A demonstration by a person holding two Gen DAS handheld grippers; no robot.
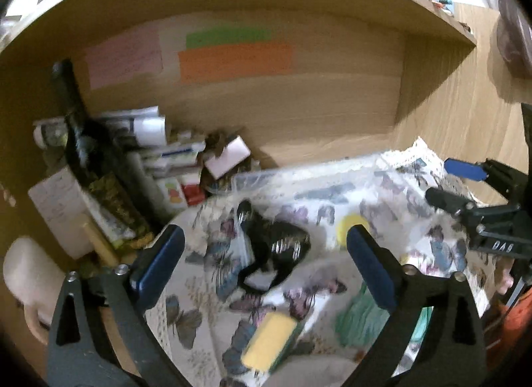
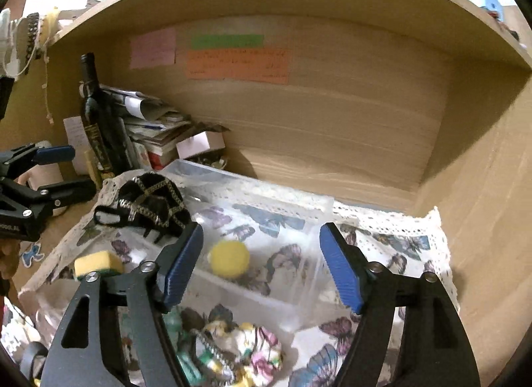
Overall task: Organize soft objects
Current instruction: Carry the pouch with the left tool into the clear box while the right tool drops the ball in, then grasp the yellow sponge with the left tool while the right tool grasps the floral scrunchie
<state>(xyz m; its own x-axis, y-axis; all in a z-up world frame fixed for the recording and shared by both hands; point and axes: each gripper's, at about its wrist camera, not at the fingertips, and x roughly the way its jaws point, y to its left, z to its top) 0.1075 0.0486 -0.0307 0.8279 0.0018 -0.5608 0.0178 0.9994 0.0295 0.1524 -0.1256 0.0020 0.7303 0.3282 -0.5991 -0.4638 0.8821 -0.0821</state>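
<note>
Ahead, yellow sponge [image 2: 228,259] between spread right claw [image 2: 261,264]

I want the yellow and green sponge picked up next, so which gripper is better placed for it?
Probably left. The left gripper is open, with the sponge low between its fingers. The right gripper points at the clear bin, sponge off to its left.

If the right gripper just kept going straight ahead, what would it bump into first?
Probably the clear plastic box on the butterfly cloth; the open right gripper points at it. The yellow round sponge lies just left; depth is unclear.
</note>
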